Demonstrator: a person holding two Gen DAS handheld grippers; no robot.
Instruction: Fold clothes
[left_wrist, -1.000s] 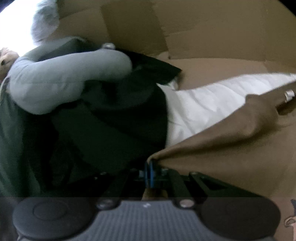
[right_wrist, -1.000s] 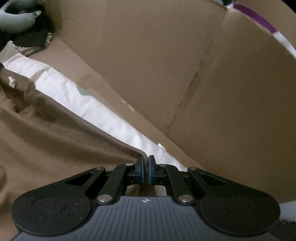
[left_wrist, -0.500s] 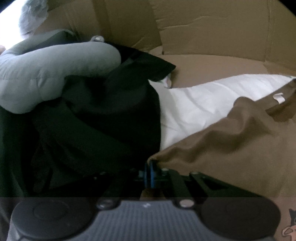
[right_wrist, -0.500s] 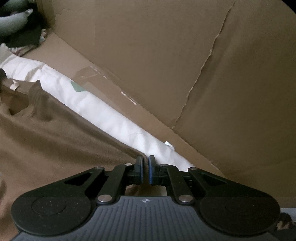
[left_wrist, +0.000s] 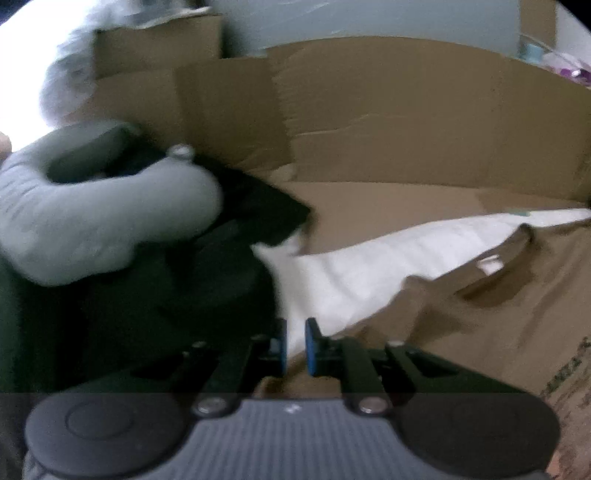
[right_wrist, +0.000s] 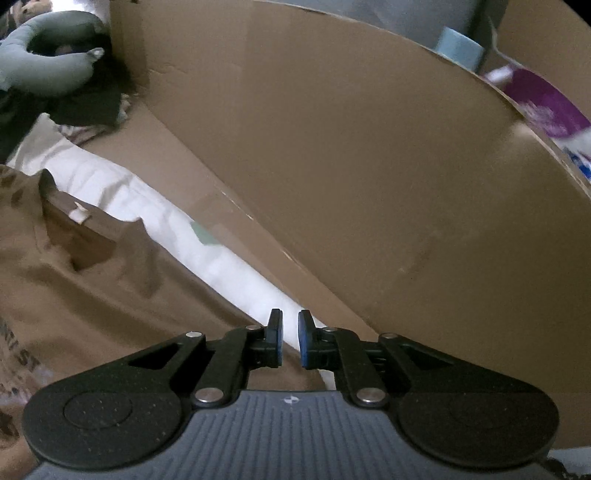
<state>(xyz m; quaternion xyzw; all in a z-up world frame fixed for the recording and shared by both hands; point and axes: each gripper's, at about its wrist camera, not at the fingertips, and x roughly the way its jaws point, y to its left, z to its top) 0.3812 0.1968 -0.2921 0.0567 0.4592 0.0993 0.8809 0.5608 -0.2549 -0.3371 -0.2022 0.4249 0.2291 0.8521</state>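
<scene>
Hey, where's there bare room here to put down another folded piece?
The bare cardboard floor between the white sheet and the cardboard wall is free. The left end is crowded: a grey neck pillow sits on a dark clothes pile. The brown shirt covers the near side.

brown shirt (right_wrist: 74, 295): dark print at the left edge of the right wrist view, letters "ST" legible, the rest cut off by the frame edge and distorted; same print in the left wrist view at the far right on the brown shirt (left_wrist: 498, 325), too blurred to read; small white neck tag (right_wrist: 79, 214) in the collar, no readable text; purple-and-white package (right_wrist: 546, 99) behind the cardboard wall (right_wrist: 369, 166), markings blurred, unreadable; nothing else legible
</scene>
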